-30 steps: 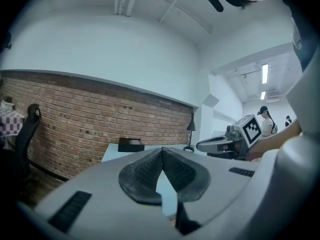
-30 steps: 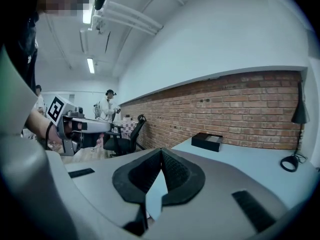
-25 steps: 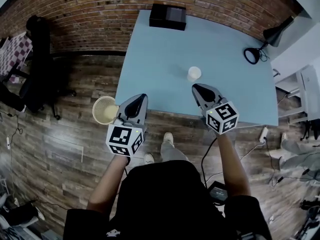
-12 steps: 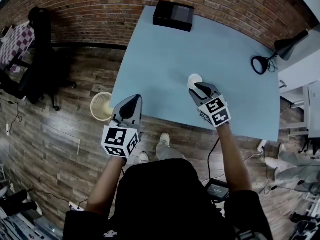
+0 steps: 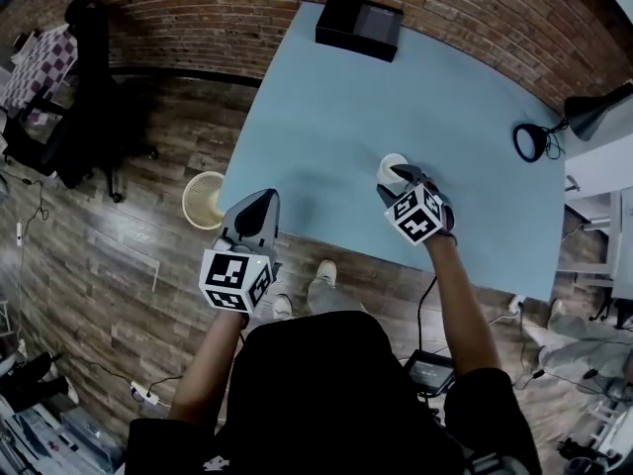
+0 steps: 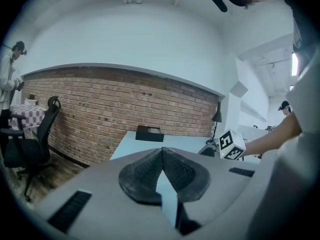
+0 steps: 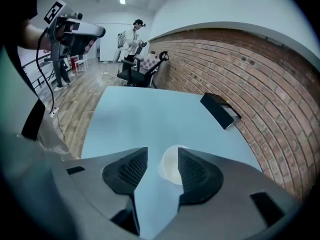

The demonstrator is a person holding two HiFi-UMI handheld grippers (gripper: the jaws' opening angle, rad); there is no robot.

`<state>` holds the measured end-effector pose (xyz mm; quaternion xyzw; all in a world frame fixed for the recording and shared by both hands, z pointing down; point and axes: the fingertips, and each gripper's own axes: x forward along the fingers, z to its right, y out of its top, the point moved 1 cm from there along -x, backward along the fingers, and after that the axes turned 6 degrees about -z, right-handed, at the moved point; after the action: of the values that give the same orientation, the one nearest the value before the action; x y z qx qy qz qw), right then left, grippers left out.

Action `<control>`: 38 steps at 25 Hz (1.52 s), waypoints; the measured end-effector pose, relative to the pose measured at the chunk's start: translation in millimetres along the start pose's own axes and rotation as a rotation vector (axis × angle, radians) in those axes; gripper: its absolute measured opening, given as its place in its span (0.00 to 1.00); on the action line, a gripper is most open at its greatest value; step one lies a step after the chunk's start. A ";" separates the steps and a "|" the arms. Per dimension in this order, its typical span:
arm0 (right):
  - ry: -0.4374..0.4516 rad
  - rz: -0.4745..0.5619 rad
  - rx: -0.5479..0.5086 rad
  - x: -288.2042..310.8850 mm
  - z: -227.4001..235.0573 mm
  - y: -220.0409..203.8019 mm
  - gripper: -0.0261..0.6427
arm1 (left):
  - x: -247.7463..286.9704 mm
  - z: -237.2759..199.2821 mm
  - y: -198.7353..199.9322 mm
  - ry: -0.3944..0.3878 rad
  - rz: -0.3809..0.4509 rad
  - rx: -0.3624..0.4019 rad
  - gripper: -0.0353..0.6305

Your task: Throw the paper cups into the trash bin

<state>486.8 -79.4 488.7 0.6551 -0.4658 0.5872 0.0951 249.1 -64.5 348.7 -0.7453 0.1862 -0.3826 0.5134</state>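
Observation:
A white paper cup stands upright on the light-blue table, near its front edge. My right gripper has reached it; its jaws are opening, and the cup shows just past the tips, close to the right pad, with no pad pressing on it. My left gripper hovers over the table's front-left corner, jaws shut with nothing between them. The round mesh trash bin stands on the wooden floor left of the table, just beside the left gripper.
A black box lies at the table's far edge by the brick wall. A black desk lamp stands at the right end. A black office chair sits far left on the floor. A person stands in the distance.
My right gripper has moved forward to the cup and its jaws have gone from shut to open. The left gripper has barely moved.

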 end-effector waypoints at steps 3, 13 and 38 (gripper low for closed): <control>0.003 -0.043 -0.026 12.8 4.8 -8.0 0.29 | 3.3 -1.9 -2.5 0.010 -0.009 -0.017 0.06; 0.070 -0.134 -0.083 33.7 2.7 -21.0 0.21 | 7.2 -8.1 -10.3 0.069 -0.027 -0.059 0.06; 0.074 -0.070 -0.192 28.9 12.6 3.1 0.07 | 0.0 -15.3 -24.2 0.191 -0.025 -0.120 0.06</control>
<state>489.6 -104.0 508.5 0.6367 -0.4931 0.5599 0.1949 234.7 -64.3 373.5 -0.7371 0.2474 -0.4466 0.4427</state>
